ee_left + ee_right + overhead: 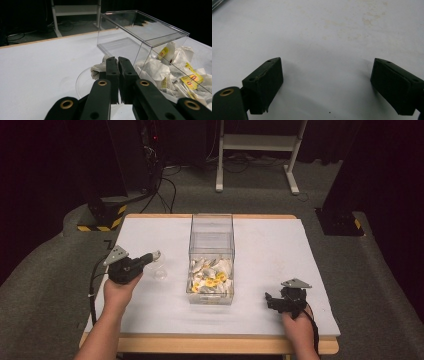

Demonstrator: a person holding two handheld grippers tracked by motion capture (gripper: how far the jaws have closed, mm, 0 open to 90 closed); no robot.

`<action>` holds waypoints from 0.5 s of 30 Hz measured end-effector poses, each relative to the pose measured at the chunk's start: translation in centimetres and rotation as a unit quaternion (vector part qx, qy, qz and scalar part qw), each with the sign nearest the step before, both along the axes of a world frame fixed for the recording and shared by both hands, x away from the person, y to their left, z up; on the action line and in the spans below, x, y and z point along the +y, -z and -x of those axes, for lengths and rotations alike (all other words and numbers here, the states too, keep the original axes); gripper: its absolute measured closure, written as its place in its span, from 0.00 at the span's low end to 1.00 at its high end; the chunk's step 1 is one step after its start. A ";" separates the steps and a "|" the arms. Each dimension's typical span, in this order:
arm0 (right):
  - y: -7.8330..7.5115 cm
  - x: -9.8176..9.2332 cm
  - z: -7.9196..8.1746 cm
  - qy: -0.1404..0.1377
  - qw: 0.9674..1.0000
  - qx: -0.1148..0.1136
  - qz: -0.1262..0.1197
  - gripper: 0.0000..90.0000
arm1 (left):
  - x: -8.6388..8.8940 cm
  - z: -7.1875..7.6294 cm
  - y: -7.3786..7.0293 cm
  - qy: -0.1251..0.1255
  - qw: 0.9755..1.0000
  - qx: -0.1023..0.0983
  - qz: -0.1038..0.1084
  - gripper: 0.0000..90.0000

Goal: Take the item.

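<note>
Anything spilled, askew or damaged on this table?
Nothing spilled. The tea bags lie heaped inside the clear box; one tea bag is pinched in the left gripper above a clear dish. The white tabletop shows faint brownish stains.

tea bag [98,69] mostly hidden behind left gripper [117,65], box [160,40] cut off at right edge

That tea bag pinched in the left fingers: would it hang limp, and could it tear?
The tea bag looks crumpled and soft between the shut left gripper, so it probably droops rather than holding shape. It seems thin paper, likely very light and tearable if tugged. Lowered toward the clear dish, it would probably settle without rolling.
</note>
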State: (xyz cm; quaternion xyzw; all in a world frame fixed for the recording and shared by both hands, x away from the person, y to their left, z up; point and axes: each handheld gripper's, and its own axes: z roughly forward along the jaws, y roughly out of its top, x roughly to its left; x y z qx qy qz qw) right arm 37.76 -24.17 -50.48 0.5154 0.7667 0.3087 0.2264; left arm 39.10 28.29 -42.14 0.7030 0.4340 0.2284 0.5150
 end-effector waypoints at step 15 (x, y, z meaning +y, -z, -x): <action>0.0 0.0 0.0 0.000 1.000 0.000 0.000 0.12 | -0.2 0.4 -0.1 -0.014 1.000 -0.004 -0.019 0.35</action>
